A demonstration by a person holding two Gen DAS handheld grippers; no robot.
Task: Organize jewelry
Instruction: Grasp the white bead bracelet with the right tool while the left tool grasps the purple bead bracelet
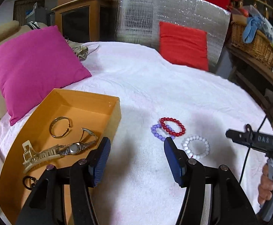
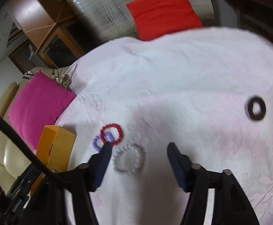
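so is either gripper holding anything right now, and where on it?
Nothing held. Left gripper and right gripper are both open and empty; the bracelets lie on the white cover.

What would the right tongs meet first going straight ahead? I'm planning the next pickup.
Probably the white bead bracelet, lying between the open right tongs; the overlapping red one lies further left. Blur leaves depth unclear.

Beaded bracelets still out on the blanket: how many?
3, clustered right of the orange box: red bracelet overlapping purple bracelet, white bracelet nearest. None seems hidden.
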